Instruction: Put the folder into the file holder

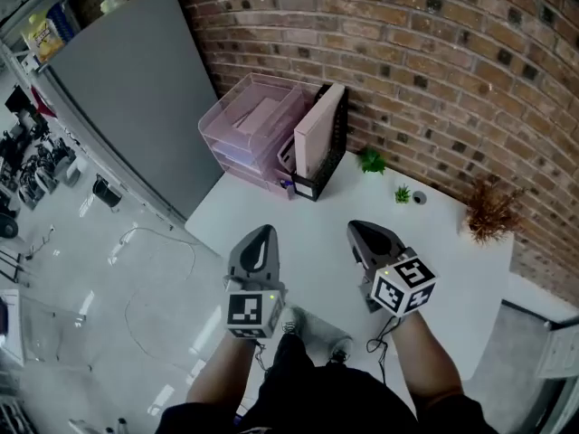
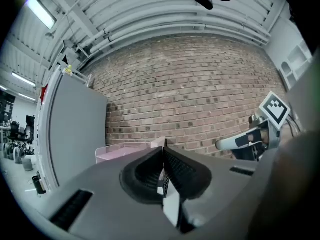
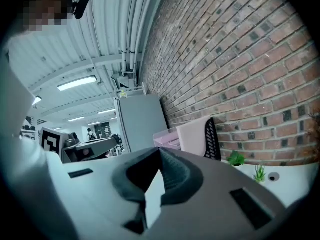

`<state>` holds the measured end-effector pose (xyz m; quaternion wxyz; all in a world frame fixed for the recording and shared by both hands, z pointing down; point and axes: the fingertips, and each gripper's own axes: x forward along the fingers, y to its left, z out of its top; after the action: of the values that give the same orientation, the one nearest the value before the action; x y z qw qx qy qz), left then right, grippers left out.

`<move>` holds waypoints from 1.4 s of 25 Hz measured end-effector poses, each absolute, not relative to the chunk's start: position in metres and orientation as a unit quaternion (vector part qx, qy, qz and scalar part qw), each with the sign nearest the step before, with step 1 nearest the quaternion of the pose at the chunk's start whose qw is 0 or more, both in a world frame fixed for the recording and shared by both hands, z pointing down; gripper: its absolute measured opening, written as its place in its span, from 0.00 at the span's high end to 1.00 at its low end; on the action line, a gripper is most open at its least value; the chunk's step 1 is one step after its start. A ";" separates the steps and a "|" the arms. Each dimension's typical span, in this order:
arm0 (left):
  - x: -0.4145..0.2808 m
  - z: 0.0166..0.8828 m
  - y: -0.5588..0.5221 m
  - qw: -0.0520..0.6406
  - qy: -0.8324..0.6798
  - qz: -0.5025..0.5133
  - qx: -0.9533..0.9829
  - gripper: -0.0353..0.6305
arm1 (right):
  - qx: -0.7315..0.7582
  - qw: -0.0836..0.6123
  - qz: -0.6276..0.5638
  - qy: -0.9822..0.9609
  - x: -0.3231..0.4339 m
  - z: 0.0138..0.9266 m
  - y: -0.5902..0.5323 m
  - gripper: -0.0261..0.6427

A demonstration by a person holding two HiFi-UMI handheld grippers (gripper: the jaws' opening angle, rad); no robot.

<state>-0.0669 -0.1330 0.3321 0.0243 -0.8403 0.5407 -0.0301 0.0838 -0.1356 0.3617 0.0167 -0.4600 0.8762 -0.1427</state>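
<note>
Left gripper (image 1: 264, 231), lower centre of head view: jaws pressed together, nothing between them. Right gripper (image 1: 355, 225) just to its right: jaws also together and empty. Both are grey moulded shells with ribbed dark pads, each with a marker cube at the rear, and both point up-frame toward the wall.

Brick wall (image 1: 434, 52): rough red-brown brick with scattered dark bricks, filling the top and right of the frame.

Grey panel (image 1: 136, 89): smooth, flat, matte, upper left, butting against the wall.

Table (image 1: 452, 278): white, smooth, running from centre to the right edge.

Pink trays (image 1: 246, 125): translucent plastic, stacked and box-shaped, at the table's far left corner.

File holder (image 1: 336, 147): black mesh, narrow and upright, just right of the trays, against the wall.

Folder (image 1: 317, 134): pale pinkish-beige, thin, flat and rectangular. It stands on edge inside the file holder, tilted a little. Its long axis runs up-frame toward the wall, its broad face is turned left toward the trays, and its top rises above the mesh. It lies up-frame of both grippers, well apart from them, between their lines of aim and slightly nearer the left one.

Dried brown plant (image 1: 491, 211): spiky, right side by the wall.

Two small green plants (image 1: 371, 161), leafy, just right of the holder.
</note>
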 end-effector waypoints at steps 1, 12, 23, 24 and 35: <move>-0.071 0.333 -0.127 0.021 0.542 -0.030 -0.840 0.94 | -0.457 0.016 -0.144 0.878 0.079 0.363 -0.132 0.96; -0.131 0.348 -0.078 -0.021 0.495 -0.034 -0.868 0.94 | -0.462 0.023 -0.144 0.875 0.005 0.360 -0.099 0.96; -0.209 0.356 -0.035 -0.031 0.410 -0.032 -0.911 0.94 | -0.528 0.028 -0.131 0.839 -0.081 0.363 -0.032 0.96; -0.210 0.358 -0.031 -0.032 0.399 -0.032 -0.916 0.94 | -0.538 0.028 -0.131 0.832 -0.082 0.364 -0.024 0.96; -0.164 0.363 0.015 -0.052 0.289 -0.018 -0.956 0.94 | -0.637 0.016 -0.120 0.761 -0.038 0.359 0.056 0.96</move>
<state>-0.1644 0.0148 0.3627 -0.0521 -0.9558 0.2887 -0.0181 -0.0382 0.0560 0.3589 0.0162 -0.6369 0.7614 -0.1201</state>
